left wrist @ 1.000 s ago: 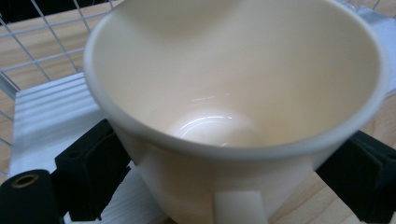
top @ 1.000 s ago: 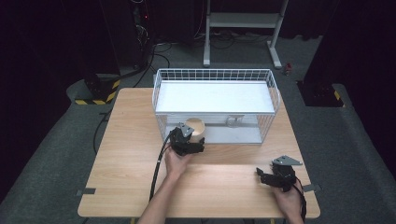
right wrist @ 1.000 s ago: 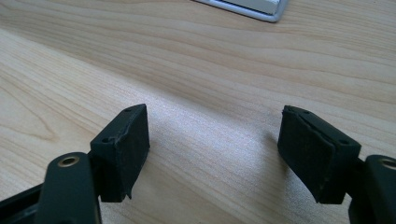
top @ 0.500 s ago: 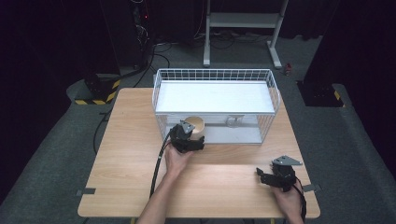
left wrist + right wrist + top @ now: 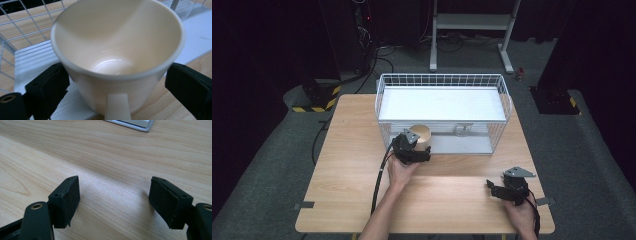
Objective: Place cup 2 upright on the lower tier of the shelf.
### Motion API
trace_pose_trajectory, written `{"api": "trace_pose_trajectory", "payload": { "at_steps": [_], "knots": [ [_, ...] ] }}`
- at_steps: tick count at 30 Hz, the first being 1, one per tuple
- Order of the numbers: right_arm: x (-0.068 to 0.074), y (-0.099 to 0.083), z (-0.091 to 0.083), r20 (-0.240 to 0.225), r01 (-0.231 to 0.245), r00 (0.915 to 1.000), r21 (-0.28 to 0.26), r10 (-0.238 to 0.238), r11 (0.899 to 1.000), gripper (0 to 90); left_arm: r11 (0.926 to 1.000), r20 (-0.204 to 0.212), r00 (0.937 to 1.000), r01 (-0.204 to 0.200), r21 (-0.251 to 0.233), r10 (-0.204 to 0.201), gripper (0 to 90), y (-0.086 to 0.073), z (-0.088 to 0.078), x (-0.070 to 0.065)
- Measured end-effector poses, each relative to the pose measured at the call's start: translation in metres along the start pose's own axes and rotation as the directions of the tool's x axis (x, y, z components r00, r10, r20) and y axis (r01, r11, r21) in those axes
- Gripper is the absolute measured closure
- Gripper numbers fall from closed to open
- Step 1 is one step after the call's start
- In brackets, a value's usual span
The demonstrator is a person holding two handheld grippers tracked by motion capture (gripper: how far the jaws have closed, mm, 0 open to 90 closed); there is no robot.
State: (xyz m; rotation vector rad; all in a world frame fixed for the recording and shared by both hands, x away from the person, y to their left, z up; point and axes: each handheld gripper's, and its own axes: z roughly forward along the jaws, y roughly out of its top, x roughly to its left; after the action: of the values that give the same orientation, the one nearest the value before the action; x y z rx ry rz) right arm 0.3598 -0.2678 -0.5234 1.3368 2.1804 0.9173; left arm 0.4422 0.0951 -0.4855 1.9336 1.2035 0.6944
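Observation:
A cream cup (image 5: pixel 421 134) with a handle stands at the front left of the wire rack's (image 5: pixel 442 79) lower white shelf. My left gripper (image 5: pixel 418 146) is shut on the cup, one black jaw on each side of its body. In the left gripper view the cup (image 5: pixel 117 50) is empty and its handle points toward the camera, with my left gripper (image 5: pixel 117 85) around its lower half. My right gripper (image 5: pixel 496 190) rests open on the wooden table (image 5: pixel 352 150) at the front right. Nothing but bare wood lies between the jaws of my right gripper (image 5: pixel 115 195).
The white wire rack has an upper white shelf (image 5: pixel 442 102) over the lower one. A clear glass object (image 5: pixel 462 131) sits on the lower shelf, right of the cup. A black cable (image 5: pixel 379 180) trails from the left gripper toward the table's front edge.
The left gripper and the cup have moved slightly forward and to the right, toward the rack's lower shelf. The right gripper has stayed still.

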Motion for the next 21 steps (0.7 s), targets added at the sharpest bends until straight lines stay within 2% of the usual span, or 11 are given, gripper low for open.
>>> {"api": "trace_pose_trajectory", "payload": {
  "at_steps": [3, 7, 14, 21],
  "knots": [
    [0.000, 0.000, 0.000, 0.000, 0.000, 1.0000, 0.000, 0.000, 1.000, 25.1, 0.9999, 0.013, 0.9998, 0.012, 0.001, -0.012, 11.8, -0.004, -0.001, 0.002],
    [0.000, 0.000, 0.000, 0.000, 0.000, 1.0000, 0.000, 0.000, 1.000, 25.1, 0.9999, 0.003, 1.0000, -0.004, 0.012, 0.004, 14.1, -0.008, -0.003, 0.001],
    [0.000, 0.000, 0.000, 0.000, 0.000, 1.0000, 0.000, 0.000, 1.000, 25.1, 0.9999, -0.002, 1.0000, -0.001, 0.017, 0.001, 18.4, -0.014, -0.003, -0.001],
    [0.000, 0.000, 0.000, 0.001, 0.000, 1.0000, 0.000, 0.000, 1.000, 25.1, 0.9997, -0.036, 0.9993, -0.002, 0.026, 0.002, 25.2, -0.013, -0.003, -0.003]
  ]
}}
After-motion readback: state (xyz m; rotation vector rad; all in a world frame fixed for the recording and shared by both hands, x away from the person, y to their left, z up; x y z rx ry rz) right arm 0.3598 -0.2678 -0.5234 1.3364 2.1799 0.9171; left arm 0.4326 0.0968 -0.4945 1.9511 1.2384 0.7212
